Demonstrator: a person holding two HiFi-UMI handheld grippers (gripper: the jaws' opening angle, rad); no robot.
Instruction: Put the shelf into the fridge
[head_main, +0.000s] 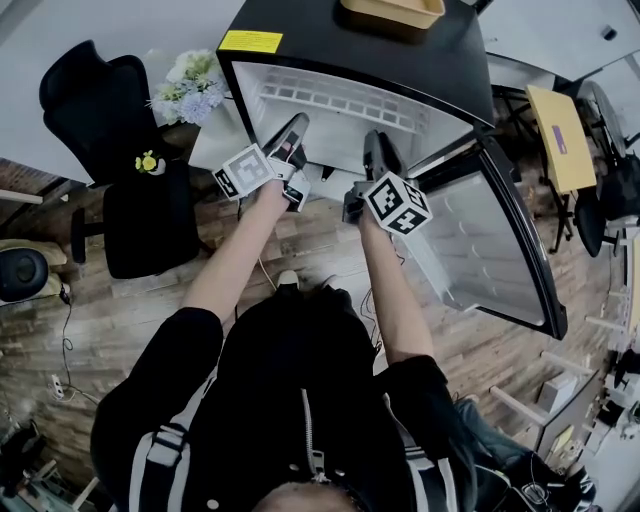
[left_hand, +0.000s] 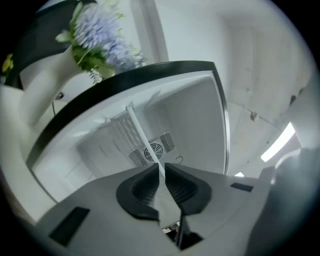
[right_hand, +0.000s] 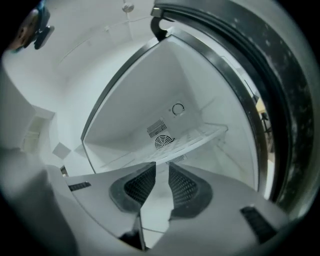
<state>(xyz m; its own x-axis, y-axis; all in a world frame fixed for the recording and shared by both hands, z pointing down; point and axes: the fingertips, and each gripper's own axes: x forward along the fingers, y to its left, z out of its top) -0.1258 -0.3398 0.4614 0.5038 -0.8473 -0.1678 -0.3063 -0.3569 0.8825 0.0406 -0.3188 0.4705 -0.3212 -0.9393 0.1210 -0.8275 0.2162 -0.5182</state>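
The white ribbed plastic shelf (head_main: 335, 103) sits inside the small black fridge (head_main: 400, 55), high in its white cavity and reaching towards the back wall with its round vent. In the left gripper view the shelf shows edge-on as a thin white strip running straight into the left claw (left_hand: 161, 169), whose jaws are pinched narrowly on it. In the right gripper view the shelf lies as a flat pane just past the right claw (right_hand: 162, 167). These jaws stand a little apart, apparently not pressing it, though the tips hide any contact. The fridge's door (head_main: 500, 250) hangs open to the right. A yellow tray (head_main: 392, 12) rests on top, and pale flowers (head_main: 190, 85) stand beside.
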